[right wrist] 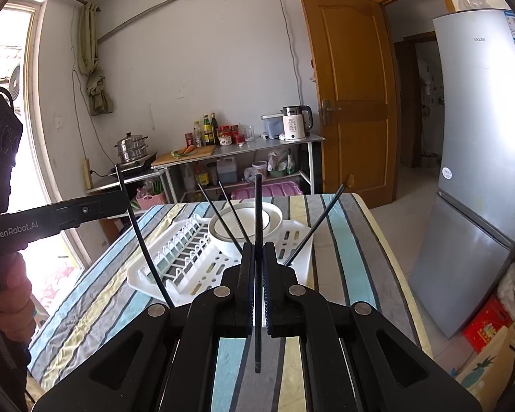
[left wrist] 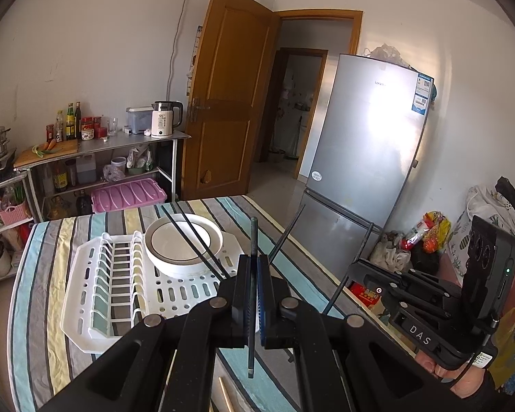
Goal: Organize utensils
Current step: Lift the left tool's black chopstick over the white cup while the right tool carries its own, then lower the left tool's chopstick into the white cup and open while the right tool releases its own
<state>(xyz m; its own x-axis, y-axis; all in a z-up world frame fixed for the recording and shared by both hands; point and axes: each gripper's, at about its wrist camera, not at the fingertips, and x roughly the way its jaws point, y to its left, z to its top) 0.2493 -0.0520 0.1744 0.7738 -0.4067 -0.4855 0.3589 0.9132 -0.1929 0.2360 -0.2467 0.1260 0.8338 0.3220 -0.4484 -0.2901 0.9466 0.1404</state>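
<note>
The striped tablecloth (right wrist: 346, 240) covers the table that lies below and ahead of both claws, running off toward a metal shelf unit (right wrist: 257, 147) against the far wall. A silver refrigerator (left wrist: 367, 158) stands well off to the right of the left gripper, and a brown wooden door (right wrist: 346, 96) hangs open beyond the right gripper.

Just ahead of the two claws a white dish rack (left wrist: 99, 285) lies flat on the cloth, its slotted rows to the left of the left gripper's fingers. On the rack's far right part sits a white bowl (left wrist: 183, 240) with a dark ring inside; two dark chopsticks (left wrist: 192, 237) rest across it, slanting down toward the left claw.

The left gripper (left wrist: 253, 288) has its jaws drawn nearly together, pinching one dark chopstick (left wrist: 253, 257) that stands almost upright between the pads, its upper end above the fingertips and its lower end hanging below them over the cloth. The right gripper (right wrist: 257, 274) is likewise almost closed, clamping a second black chopstick (right wrist: 257, 223) upright between its pads. From the right wrist view, another thin dark stick (right wrist: 317, 223) slants up to the right of that claw, and I cannot tell what it rests on. A pale wooden stick (left wrist: 227, 395) lies on the cloth below the left claw.
</note>
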